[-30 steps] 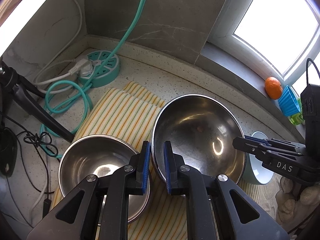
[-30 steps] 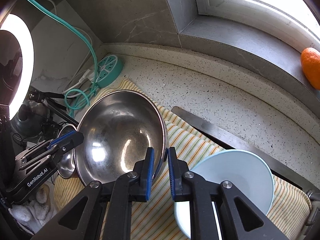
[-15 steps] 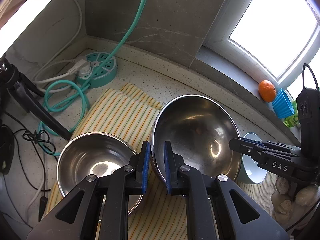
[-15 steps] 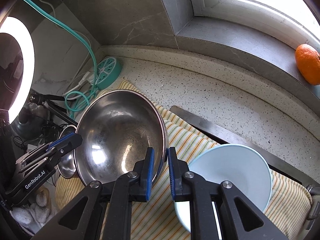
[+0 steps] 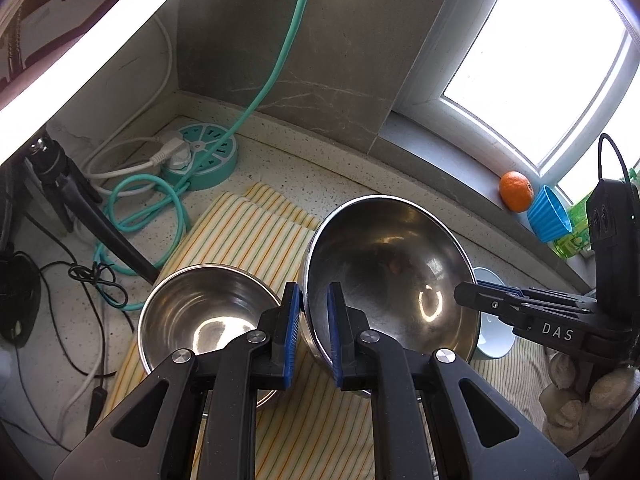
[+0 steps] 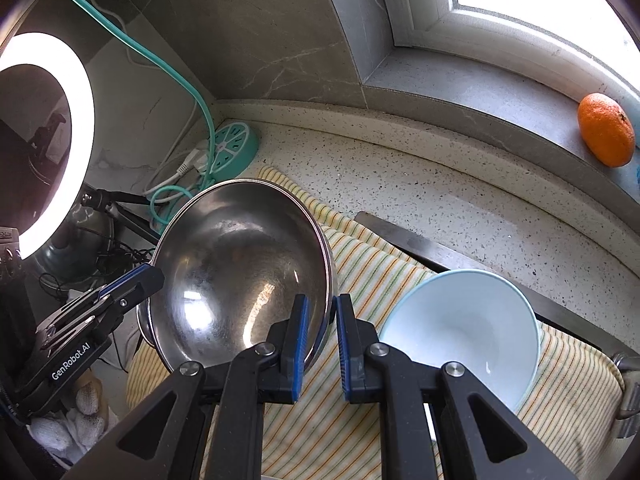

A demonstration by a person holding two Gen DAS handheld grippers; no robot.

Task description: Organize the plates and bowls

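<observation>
Two-handed carry of the large steel bowl (image 5: 392, 280). The left gripper (image 5: 312, 332) was clamped on its rim at 9 o'clock and the right gripper (image 6: 320, 340) at 3 o'clock, opposite holds probably chosen to keep the wide bowl steady over the striped cloth (image 5: 248, 240). The small steel bowl (image 5: 200, 312) sat at 9 o'clock, the pale blue bowl (image 6: 464, 328) at 3 o'clock.
</observation>
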